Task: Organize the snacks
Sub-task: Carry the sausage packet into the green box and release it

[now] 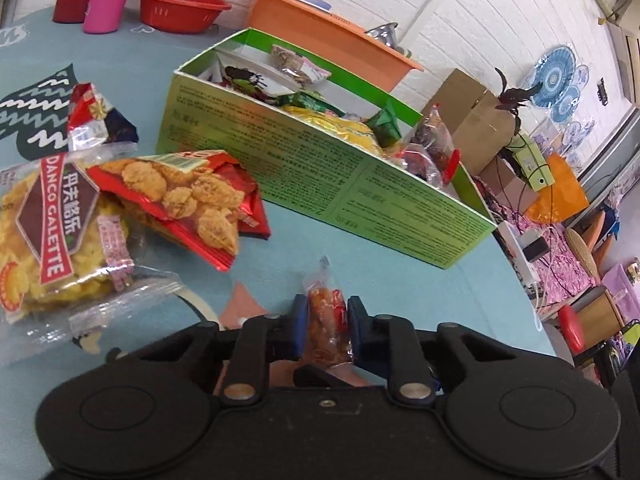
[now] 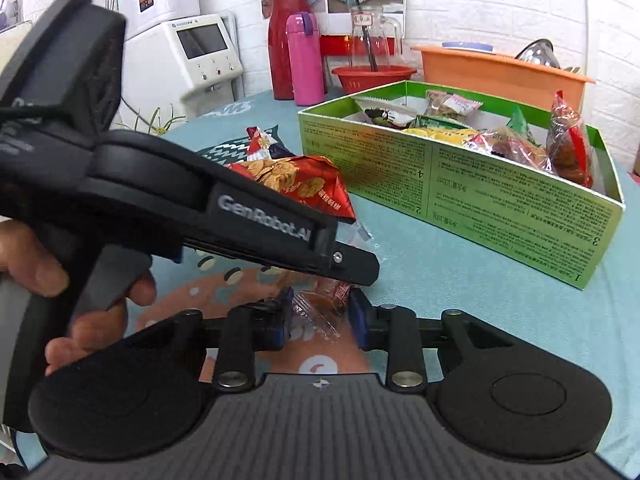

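In the left wrist view, a clear bag of yellow galette biscuits [image 1: 52,240] lies at the left edge on the blue tablecloth [image 1: 400,280], and a red bag of fried snacks [image 1: 192,200] overlaps it just to the right. At the bottom centre the left gripper [image 1: 327,322] pinches a small orange-red snack packet [image 1: 326,316] between its blue pads. The green box [image 1: 320,176], filled with snacks, goes from the centre to the right.

In the right wrist view, the left gripper's body crosses from the upper left to the centre. At the bottom centre the right gripper [image 2: 320,318] is spread, and the same packet [image 2: 328,300] is between its fingers without clear touching. The green box [image 2: 480,200] is at the right
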A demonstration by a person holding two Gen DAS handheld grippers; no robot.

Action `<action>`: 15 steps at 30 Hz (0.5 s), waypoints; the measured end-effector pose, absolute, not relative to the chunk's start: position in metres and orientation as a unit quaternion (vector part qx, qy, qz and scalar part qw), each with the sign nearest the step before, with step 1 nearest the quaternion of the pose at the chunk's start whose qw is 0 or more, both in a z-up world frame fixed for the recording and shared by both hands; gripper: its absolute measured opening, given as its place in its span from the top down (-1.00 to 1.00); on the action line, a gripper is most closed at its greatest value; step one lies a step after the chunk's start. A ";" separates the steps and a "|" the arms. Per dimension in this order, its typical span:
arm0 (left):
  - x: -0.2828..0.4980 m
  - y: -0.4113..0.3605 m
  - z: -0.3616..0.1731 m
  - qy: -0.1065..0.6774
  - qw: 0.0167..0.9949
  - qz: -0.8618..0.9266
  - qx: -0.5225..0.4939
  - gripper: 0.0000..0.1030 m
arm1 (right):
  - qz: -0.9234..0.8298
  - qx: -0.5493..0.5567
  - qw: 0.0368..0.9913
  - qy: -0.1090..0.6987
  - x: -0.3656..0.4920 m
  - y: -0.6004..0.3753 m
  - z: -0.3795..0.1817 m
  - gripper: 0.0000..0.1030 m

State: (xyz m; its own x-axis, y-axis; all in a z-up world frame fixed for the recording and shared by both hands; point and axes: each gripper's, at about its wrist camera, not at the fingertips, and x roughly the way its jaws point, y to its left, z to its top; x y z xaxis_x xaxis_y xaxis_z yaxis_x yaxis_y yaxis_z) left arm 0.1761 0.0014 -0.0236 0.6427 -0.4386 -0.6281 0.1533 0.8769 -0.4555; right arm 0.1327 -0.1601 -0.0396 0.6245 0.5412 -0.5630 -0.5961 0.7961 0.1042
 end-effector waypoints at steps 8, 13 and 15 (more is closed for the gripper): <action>0.179 -0.006 0.020 0.329 0.908 -0.190 -0.175 -0.43 | 0.305 -0.049 0.922 0.235 0.127 -0.173 -0.010 0.06; 0.198 -0.006 0.045 0.297 0.920 -0.190 -0.171 -0.43 | 0.300 -0.036 0.933 0.194 0.149 -0.176 0.011 0.05; 0.209 -0.005 0.052 0.289 0.924 -0.184 -0.169 -0.43 | 0.300 -0.031 0.936 0.182 0.162 -0.175 0.017 0.06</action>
